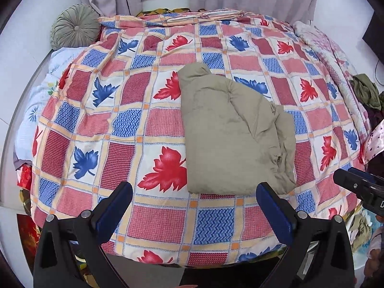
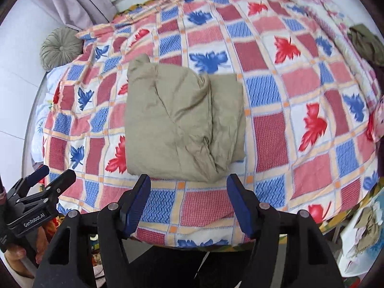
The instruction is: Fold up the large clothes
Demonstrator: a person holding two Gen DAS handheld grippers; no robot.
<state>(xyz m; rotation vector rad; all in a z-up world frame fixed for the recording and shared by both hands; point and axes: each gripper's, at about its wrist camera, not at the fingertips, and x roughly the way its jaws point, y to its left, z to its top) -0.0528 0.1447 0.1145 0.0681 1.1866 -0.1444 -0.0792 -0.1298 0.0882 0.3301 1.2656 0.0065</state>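
Garment lies folded on quilt; each hand-held gripper spread, empty

Both wrist cameras are looking steeply down from above the near edge of the bed, facing its far side. Each is peering out between its own gripper's fingers; the left gripper is hanging slightly left of the folded garment, the right gripper directly before it. Both views are sharing that garment, the checked cover and the round cushion beyond.
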